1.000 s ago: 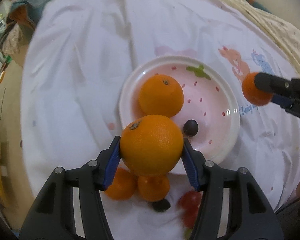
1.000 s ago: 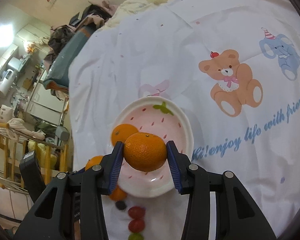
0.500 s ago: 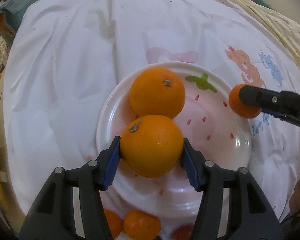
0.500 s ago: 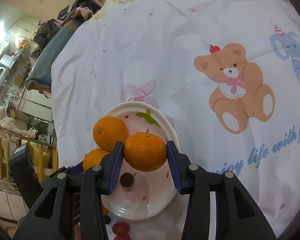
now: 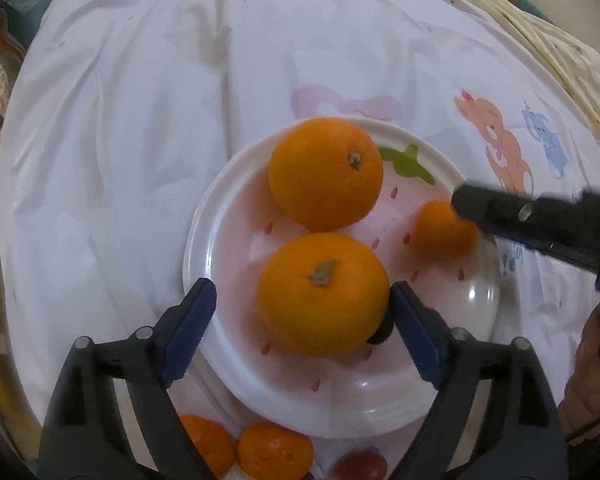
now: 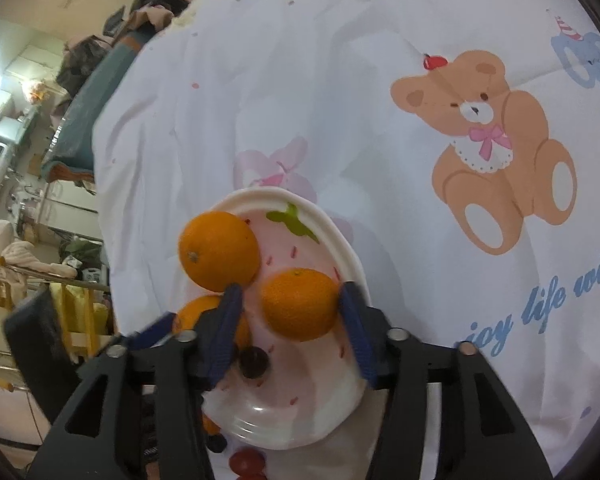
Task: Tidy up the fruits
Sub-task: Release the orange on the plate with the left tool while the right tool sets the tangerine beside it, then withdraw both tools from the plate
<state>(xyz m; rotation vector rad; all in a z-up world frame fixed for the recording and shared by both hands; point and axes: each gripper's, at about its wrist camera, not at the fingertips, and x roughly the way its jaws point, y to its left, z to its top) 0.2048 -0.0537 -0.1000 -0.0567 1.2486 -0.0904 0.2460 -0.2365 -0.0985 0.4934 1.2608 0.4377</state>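
Note:
A white plate with a strawberry pattern [image 5: 220, 320] [image 6: 348, 264] lies on the bedsheet. A large orange [image 5: 326, 172] [image 6: 219, 250] rests at its far side. My left gripper [image 5: 302, 326] is open around a second large orange [image 5: 323, 293] that sits on the plate, with a gap at the left finger. My right gripper [image 6: 290, 320] is open around a small orange [image 6: 300, 304] [image 5: 442, 224] on the plate's right part. A dark grape [image 6: 254, 362] [image 5: 380, 334] lies on the plate.
Two small oranges [image 5: 274, 450] and a red tomato [image 5: 360, 466] [image 6: 246, 462] lie on the sheet just short of the plate. The sheet carries a bear print [image 6: 496, 144]. Room clutter stands beyond the bed's left edge [image 6: 20, 200].
Both grippers came down over the plate and opened. The large orange and the small orange now rest on the plate, no longer clamped.

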